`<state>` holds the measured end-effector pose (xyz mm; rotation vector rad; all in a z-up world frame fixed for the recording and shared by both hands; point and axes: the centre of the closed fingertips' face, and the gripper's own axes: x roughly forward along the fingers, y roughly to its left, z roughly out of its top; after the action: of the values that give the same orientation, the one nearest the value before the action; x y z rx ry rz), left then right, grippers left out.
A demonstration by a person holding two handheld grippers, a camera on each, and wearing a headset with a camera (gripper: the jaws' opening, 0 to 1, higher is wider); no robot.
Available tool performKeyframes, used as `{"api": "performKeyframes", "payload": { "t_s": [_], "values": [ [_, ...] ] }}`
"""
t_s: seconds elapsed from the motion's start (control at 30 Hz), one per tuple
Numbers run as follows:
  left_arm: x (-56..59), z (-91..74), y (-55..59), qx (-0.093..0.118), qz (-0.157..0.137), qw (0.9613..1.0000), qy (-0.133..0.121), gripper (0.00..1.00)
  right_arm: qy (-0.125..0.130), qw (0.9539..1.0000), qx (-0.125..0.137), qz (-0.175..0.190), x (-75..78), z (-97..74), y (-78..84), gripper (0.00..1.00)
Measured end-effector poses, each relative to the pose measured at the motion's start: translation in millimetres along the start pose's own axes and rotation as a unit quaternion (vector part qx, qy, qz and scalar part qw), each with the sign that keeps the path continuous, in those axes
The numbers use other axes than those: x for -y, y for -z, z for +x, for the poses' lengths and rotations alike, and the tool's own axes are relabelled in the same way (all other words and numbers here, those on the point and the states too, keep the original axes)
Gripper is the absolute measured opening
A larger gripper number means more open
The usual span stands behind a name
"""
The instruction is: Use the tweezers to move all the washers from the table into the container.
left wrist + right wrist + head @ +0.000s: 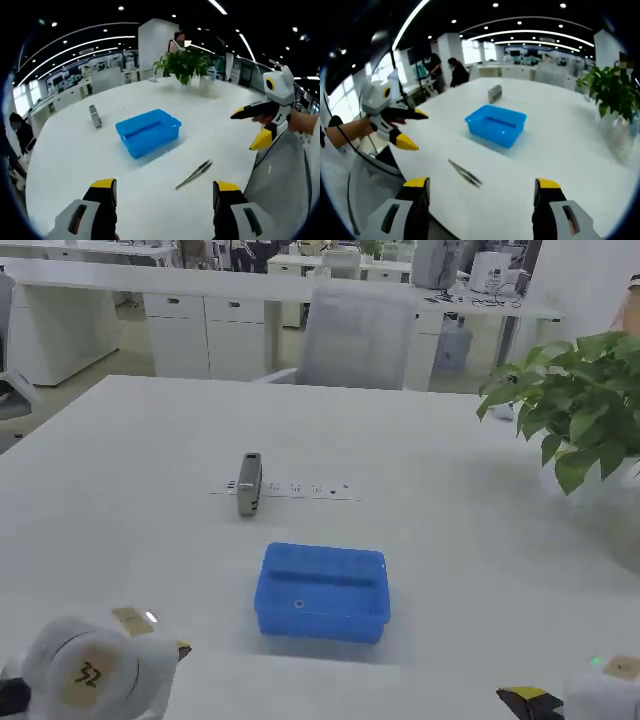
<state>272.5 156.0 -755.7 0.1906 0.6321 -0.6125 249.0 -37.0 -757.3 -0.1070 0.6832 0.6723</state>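
The blue container (322, 590) stands in the middle of the white table, and a small dark ring lies on its floor (298, 604). Metal tweezers (195, 174) lie flat on the table near its front edge, between the container (147, 131) and me; neither gripper touches them. My left gripper (165, 187) is open and empty, a little short of the tweezers. My right gripper (481, 184) is also open and empty, with the tweezers (465, 173) just ahead of it. In the head view the left gripper (175, 652) sits at bottom left and the right gripper (530, 702) at bottom right.
A small grey box (249, 483) stands beyond the container, beside a socket strip (300, 489) set into the table. A potted plant (580, 405) is at the far right. An office chair (355, 335) is behind the table. People stand in the background (445, 70).
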Motion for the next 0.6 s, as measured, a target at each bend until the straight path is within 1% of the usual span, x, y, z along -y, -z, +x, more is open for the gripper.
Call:
{"api": "performKeyframes", "payload": {
  "t_s": [0.07,0.1,0.17,0.27,0.3,0.33,0.4,0.5,0.6],
  "values": [
    [-3.3,-9.2,0.9,0.004,-0.011,0.9998,-0.013,0.86,0.006,1.0,0.004,-0.002,0.4,-3.1,0.1,0.86],
    [-6.1,-16.0,1.0,0.013,-0.018,0.9994,-0.026,0.87,0.01,0.9999,0.006,-0.003,0.2,-4.0,-0.1,0.87],
    [-11.8,-23.7,6.8,0.016,-0.033,0.9984,-0.042,0.91,0.018,0.9997,0.013,-0.004,1.5,-6.5,-1.2,0.91],
    [-16.8,-33.8,15.9,0.014,-0.051,0.9969,-0.059,0.96,0.03,0.9993,0.023,-0.002,2.8,-10.1,-3.7,0.97],
    [-20.1,-37.8,19.2,0.016,-0.058,0.9958,-0.07,0.98,0.034,0.9991,0.025,-0.001,2.9,-11.4,-4.1,0.98],
    [-20.9,-38.8,20.1,0.017,-0.06,0.9955,-0.072,0.99,0.037,0.999,0.027,-0.001,3.5,-12.8,-4.3,0.99],
    [-24.6,-44.6,25.1,0.019,-0.074,0.9939,-0.08,0.99,0.04,0.9988,0.027,-0.004,4.4,-14.2,-3.4,0.99],
    [-26.3,-48.4,26.0,0.026,-0.082,0.9928,-0.084,0.99,0.043,0.9986,0.029,-0.003,5.6,-16.0,-2.1,0.99],
    [-27.8,-50.2,24.0,0.031,-0.086,0.9918,-0.089,0.99,0.047,0.9985,0.029,-0.003,9.7,-16.4,-0.7,0.99]
  ]
}}
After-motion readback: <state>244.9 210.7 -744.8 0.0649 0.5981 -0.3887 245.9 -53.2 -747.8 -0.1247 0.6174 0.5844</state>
